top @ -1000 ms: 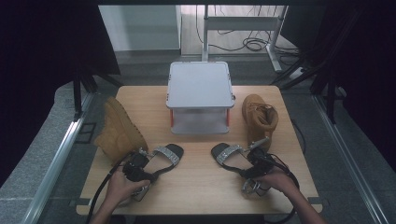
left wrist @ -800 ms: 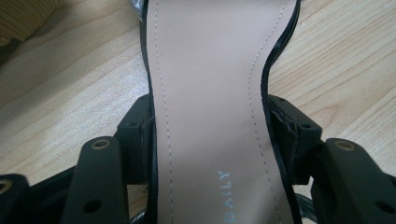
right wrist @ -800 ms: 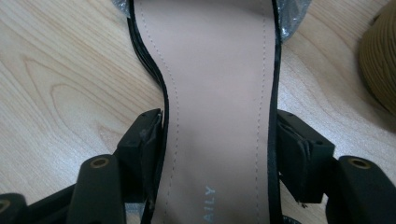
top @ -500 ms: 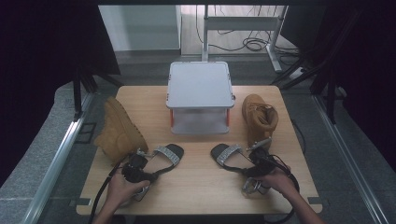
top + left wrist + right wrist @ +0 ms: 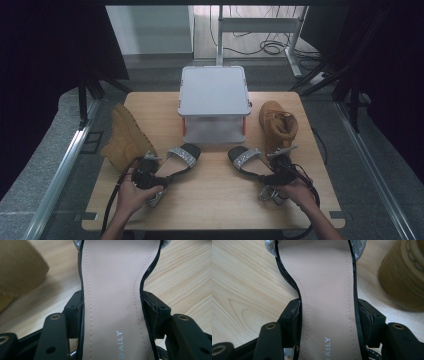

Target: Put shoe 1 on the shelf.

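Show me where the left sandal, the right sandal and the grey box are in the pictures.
left sandal (image 5: 112,297): left gripper view, on its beige insole at the waist.
right sandal (image 5: 328,297): right gripper view, on its beige insole at the waist.
grey box (image 5: 214,90): high view, on the middle of its lid.

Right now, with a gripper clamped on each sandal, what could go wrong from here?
The left gripper and right gripper pinch only the narrow waist of the left sandal and right sandal, so either may pivot or slip when lifted. The boot lying on its side and the upright boot sit close by, so a swing could knock them. The storage box stands just ahead of the toes.
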`<state>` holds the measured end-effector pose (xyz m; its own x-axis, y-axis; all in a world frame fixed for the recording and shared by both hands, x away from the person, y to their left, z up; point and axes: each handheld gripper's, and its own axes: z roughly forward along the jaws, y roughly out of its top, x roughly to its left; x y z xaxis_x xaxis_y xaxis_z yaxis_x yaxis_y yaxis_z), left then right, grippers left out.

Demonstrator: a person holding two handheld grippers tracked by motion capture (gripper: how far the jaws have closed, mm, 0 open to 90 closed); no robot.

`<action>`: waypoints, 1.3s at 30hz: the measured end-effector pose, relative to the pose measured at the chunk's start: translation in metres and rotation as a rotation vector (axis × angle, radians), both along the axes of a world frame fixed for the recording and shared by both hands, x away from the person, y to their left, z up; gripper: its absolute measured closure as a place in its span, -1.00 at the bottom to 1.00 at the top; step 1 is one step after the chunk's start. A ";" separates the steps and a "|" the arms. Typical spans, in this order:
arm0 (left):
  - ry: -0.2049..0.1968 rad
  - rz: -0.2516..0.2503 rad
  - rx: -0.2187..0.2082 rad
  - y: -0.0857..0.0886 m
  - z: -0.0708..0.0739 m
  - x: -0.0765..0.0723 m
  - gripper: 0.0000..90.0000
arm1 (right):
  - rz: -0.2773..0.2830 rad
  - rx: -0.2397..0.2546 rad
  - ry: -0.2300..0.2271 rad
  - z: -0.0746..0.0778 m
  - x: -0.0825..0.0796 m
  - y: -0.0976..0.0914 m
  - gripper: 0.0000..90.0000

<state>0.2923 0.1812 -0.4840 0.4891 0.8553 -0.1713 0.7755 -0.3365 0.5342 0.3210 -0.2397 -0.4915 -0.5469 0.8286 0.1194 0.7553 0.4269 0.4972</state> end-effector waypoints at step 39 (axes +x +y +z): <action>-0.070 0.198 -0.092 -0.058 0.011 0.076 -0.06 | -0.241 0.078 -0.096 0.029 0.062 0.063 -0.06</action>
